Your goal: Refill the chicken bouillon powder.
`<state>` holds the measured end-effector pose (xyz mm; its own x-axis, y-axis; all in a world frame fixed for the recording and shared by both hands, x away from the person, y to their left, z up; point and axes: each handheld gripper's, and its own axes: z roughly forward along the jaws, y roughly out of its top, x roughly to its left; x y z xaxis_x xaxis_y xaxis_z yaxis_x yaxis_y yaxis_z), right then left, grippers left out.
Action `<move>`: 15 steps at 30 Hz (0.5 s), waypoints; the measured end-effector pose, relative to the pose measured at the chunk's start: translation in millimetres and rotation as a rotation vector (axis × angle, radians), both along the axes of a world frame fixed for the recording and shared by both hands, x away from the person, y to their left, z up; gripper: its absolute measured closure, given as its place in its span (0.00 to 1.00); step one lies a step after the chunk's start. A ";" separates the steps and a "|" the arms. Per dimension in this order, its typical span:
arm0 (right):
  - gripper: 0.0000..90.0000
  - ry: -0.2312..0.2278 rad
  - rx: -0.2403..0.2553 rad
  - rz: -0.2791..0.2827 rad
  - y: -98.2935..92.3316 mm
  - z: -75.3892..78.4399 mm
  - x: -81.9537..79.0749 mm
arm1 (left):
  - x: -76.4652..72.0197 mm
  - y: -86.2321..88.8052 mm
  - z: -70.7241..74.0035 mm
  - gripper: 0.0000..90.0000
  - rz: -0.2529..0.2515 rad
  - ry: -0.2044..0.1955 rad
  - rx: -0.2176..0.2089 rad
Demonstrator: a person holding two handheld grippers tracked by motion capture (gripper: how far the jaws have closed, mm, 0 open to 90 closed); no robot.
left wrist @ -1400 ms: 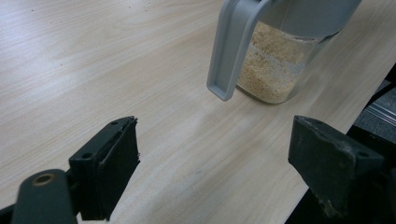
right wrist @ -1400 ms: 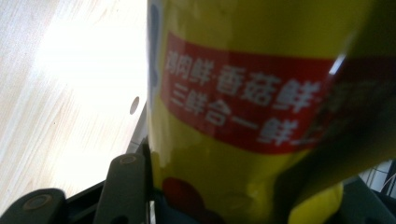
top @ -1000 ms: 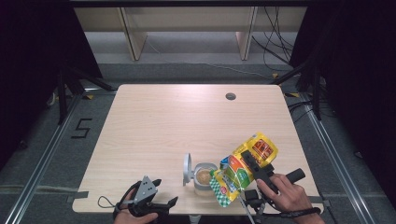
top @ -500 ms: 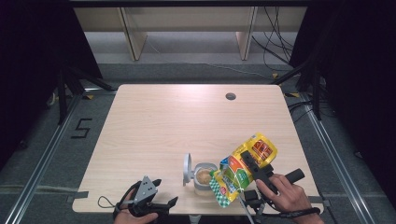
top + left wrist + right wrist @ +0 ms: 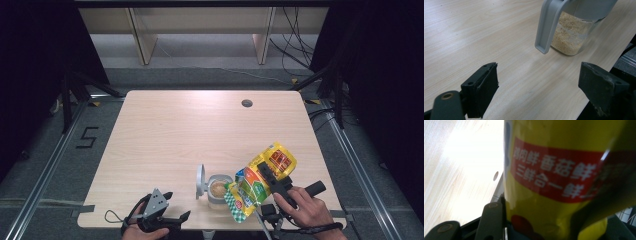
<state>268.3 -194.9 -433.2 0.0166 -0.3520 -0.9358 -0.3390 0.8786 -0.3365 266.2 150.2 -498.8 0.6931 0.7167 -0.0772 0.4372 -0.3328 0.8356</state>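
Jaws of the right gripper (image 5: 264,175) clamp a yellow seasoning bag (image 5: 262,180) across its middle — in the right gripper view the bag (image 5: 564,177), with its red label band, sits pressed against the black jaw at the lower left. From above, the bag hangs tilted near the bench's (image 5: 200,130) front-right corner, its green-and-white lower end dipping toward the mouth of a small glass jar (image 5: 218,190). That jar stands close to the front edge, holding pale granules, its grey flip lid (image 5: 200,181) swung upright on the left side. The left gripper (image 5: 162,212) rests at the front edge, left of the jar and apart from it; its jaws stand wide open with nothing between them — the left gripper view looks across bare wood to the jar (image 5: 571,32) and its hanging lid (image 5: 549,27).
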 end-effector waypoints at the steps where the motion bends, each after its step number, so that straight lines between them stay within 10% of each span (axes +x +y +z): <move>1: 0.58 0.000 0.000 0.000 0.0 0.0 0.0 | 0.0 0.0 0.0 0.17 0.000 0.000 0.000; 11: 0.59 -0.015 0.014 0.002 -0.6 0.2 -0.3 | 0.1 0.1 0.0 0.17 0.002 0.001 0.007; 12: 0.59 -0.033 -0.047 -0.006 0.1 4.3 -0.8 | 0.0 0.1 0.0 0.17 0.002 0.000 0.007; 15: 0.59 -0.020 0.008 0.022 -0.7 0.5 1.0 | 0.3 0.0 -0.3 0.17 0.000 0.000 0.001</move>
<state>269.3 -195.6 -432.6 0.0436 -0.3440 -0.9379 -0.3517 0.8734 -0.3367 266.4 150.2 -499.0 0.6934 0.7165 -0.0762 0.4370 -0.3340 0.8352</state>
